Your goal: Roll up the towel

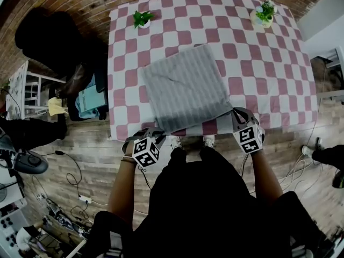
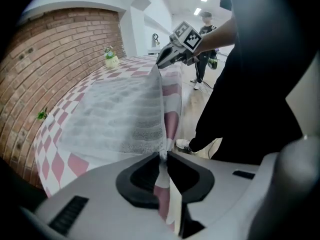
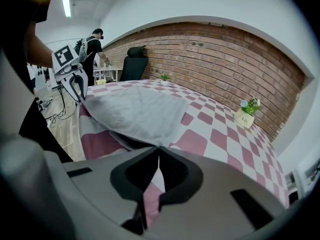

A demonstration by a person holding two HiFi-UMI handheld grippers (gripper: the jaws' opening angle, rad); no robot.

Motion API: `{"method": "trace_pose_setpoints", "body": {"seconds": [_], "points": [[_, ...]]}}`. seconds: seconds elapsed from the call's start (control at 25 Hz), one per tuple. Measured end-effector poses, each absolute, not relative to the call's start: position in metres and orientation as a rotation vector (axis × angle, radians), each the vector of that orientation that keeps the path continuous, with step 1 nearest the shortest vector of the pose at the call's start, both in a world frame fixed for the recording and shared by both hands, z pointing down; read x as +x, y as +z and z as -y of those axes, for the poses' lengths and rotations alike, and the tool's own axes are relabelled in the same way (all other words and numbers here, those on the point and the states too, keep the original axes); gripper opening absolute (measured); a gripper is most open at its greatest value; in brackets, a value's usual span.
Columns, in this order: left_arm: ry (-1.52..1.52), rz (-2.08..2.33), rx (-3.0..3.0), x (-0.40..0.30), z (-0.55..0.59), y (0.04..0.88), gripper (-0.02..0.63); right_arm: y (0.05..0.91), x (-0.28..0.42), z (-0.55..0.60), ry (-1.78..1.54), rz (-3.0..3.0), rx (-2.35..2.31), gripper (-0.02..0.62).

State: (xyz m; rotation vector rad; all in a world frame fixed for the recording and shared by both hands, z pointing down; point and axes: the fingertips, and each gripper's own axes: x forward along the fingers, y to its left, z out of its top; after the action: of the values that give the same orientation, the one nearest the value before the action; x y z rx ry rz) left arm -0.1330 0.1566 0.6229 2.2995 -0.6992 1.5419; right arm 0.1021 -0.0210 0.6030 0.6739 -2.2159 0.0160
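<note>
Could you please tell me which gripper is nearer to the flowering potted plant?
Right. The right gripper holds the towel by its near right corner, on the same side as the flowering potted plant; the left gripper holds the near left corner, diagonally across from it.

Right claw point(image 3: 157, 150): jaws together, pinching one near corner of the grey towel point(image 3: 137, 111). The towel lies spread on the worktop point(image 3: 225, 134), which carries a red-and-white checked cloth. The towel's near edge is raised off the cloth, with shadow beneath. Left claw point(image 3: 80, 96), bearing a marker cube, is at the towel's other near corner. A potted plant point(image 3: 247, 115) stands towards the far right corner and a smaller plant point(image 3: 163, 77) at the far edge. Brick wall point(image 3: 215, 59) behind. A black office chair point(image 3: 134, 64) and a person point(image 3: 93, 43) are beyond the worktop.
</note>
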Motion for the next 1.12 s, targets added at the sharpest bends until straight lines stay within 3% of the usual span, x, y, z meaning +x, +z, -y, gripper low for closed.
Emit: {"method": "trace_pose_setpoints", "body": {"seconds": [0.44, 0.68, 0.84, 1.12], "points": [[1.348, 0.646, 2.225, -0.137, -0.154, 0.617, 0.069, 0.602, 0.097, 0.021, 0.034, 2.231, 0.643, 0.006], [1.472, 0.684, 2.267, -0.136, -0.150, 0.624, 0.053, 0.600, 0.096, 0.025, 0.026, 2.241, 0.662, 0.006], [1.643, 0.618, 2.301, -0.129, -0.160, 0.633, 0.127, 0.599, 0.099, 0.024, 0.031, 2.227, 0.675, 0.006], [1.846, 0.568, 2.308, -0.131, -0.159, 0.640, 0.112, 0.599, 0.096, 0.024, 0.004, 2.246, 0.671, 0.006]]}}
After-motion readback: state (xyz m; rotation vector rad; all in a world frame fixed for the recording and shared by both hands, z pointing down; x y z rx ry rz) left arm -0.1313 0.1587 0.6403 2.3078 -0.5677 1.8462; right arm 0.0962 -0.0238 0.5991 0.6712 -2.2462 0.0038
